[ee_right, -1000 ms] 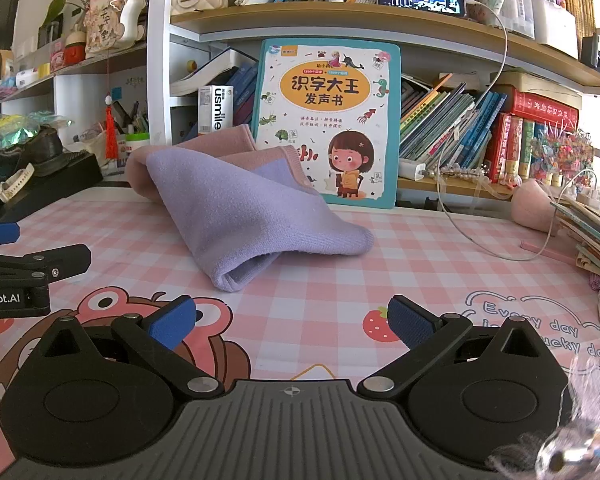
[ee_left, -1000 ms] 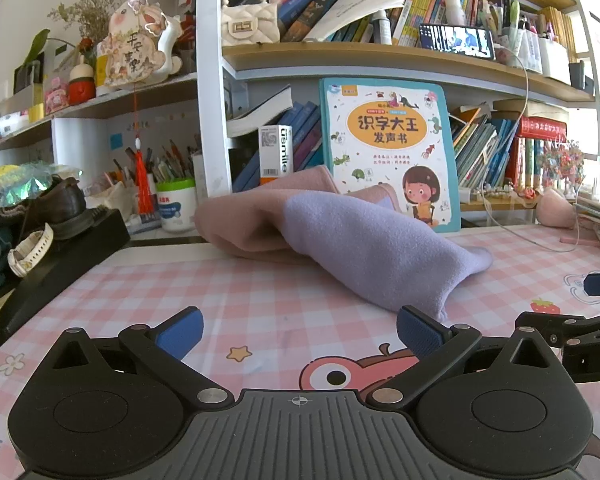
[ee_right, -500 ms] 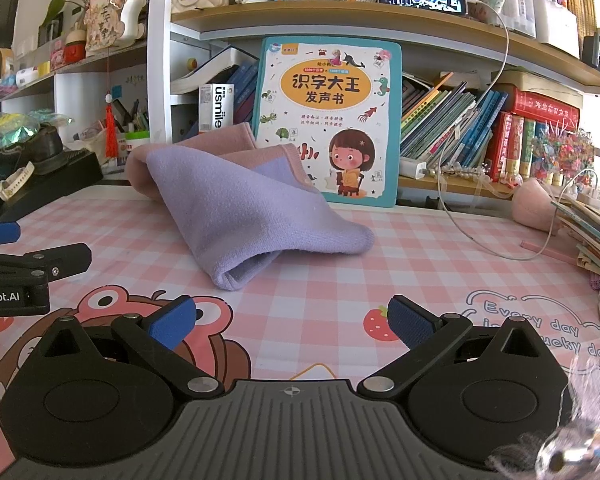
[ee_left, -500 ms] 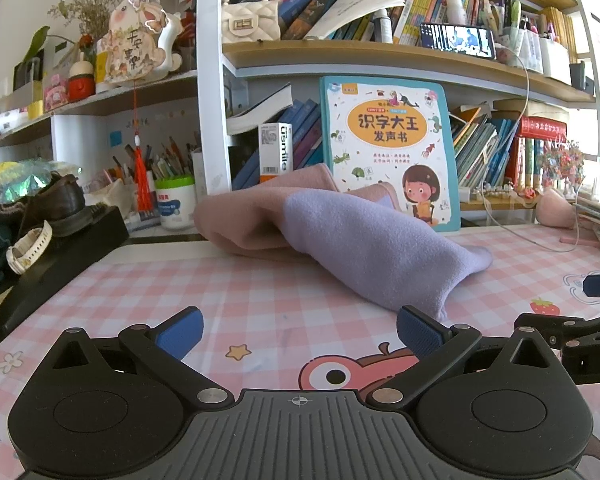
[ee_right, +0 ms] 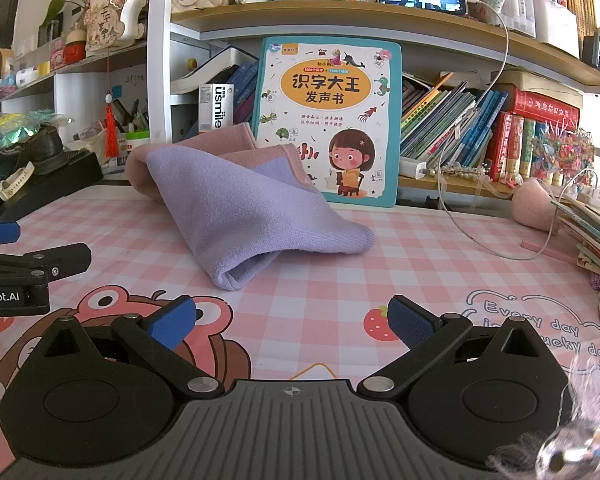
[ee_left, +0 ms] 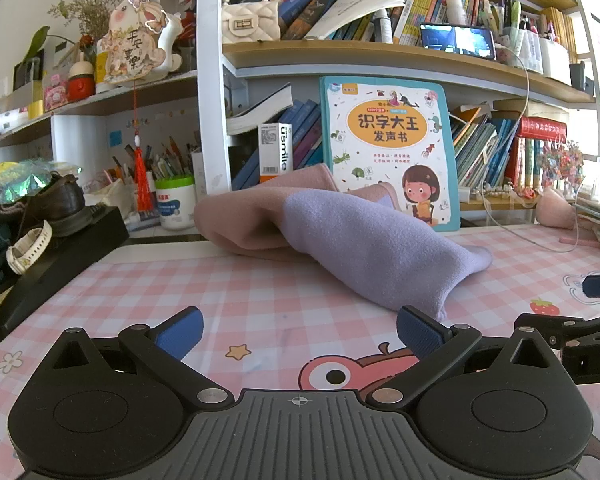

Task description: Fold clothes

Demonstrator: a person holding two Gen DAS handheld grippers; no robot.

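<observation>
I see the folded garment point(ee_right: 244, 204) on the desk mat point(ee_right: 400, 264) at 12 o'clock; children's book point(ee_right: 332, 120) upright behind it, L gripper point(ee_right: 28, 276) at 9.

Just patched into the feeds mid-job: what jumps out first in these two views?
A rumpled pink and purple garment lies mid-table on the pink checked mat, untouched. Right behind it a big children's book stands against crowded shelves. Both grippers, left and right, hover open short of the cloth.
</observation>
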